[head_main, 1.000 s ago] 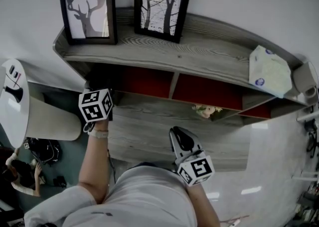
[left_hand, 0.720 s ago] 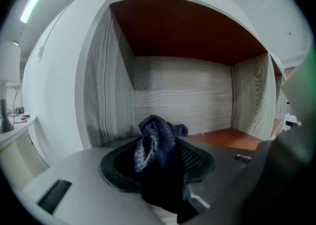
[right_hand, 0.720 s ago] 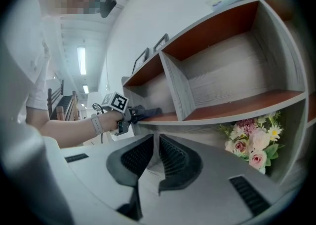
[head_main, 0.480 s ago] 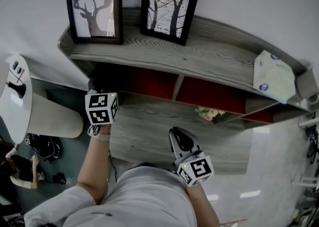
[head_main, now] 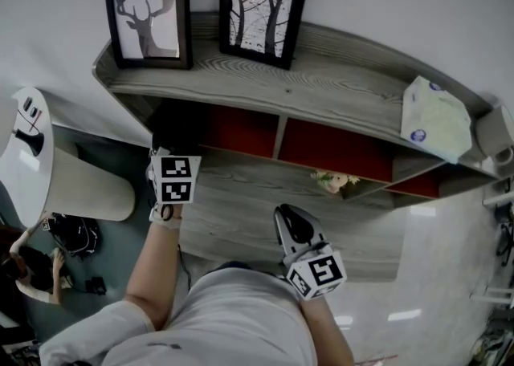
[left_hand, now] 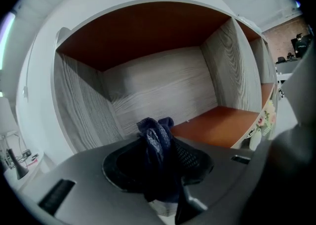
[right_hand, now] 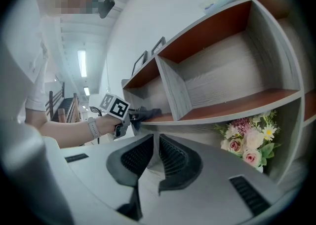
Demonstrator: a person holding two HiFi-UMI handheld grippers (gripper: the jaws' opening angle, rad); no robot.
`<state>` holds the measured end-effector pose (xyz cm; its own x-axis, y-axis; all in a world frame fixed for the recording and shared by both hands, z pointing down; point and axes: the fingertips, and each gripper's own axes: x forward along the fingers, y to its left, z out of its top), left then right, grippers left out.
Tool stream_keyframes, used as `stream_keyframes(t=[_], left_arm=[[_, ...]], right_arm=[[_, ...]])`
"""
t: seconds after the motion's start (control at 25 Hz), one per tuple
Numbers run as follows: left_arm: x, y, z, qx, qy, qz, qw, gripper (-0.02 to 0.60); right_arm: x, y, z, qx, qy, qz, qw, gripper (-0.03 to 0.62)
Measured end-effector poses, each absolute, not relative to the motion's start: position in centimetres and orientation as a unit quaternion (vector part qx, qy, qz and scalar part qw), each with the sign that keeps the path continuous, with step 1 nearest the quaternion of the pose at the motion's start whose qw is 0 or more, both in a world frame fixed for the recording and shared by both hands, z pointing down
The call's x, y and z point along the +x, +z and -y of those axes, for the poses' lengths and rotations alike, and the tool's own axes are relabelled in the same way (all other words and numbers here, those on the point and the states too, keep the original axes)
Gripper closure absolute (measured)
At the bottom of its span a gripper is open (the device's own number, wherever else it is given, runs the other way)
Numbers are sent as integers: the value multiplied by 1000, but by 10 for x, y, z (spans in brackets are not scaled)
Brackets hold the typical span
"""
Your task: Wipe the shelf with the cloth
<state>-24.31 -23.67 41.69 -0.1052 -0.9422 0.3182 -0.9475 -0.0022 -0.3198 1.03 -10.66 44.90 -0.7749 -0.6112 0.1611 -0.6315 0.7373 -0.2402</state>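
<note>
1. Left gripper: jaws clamped on a bunched dark blue cloth, with folds standing up past the pads.
2. Left gripper in the head view: at the mouth of the left-hand compartment of the grey wood-grain shelf.
3. Cloth in the right gripper view: at the front edge of the compartment's red-brown floor, just ahead of the left gripper (contact with the floor not discernible).
4. Right gripper: jaws closed to a thin slit, nothing between them.
5. Right gripper in the head view: low, in front of the shelf's lower board, well apart from the cloth.
6. Shelf top: two framed pictures at the left, a pale packet at the right.
7. Lower level: flowers under the middle board.
</note>
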Motion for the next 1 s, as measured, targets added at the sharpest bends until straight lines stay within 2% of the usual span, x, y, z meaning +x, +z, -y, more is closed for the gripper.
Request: stream_keyframes(t=[0.44,1.0], left_arm=[[-296,417,234,584,330,741,-33,459],[-296,396,243,515,449,711,-165,459]], right_arm=[[15,450,107,333,146,931,34,551],[8,450,110,322,150,934,34,551]])
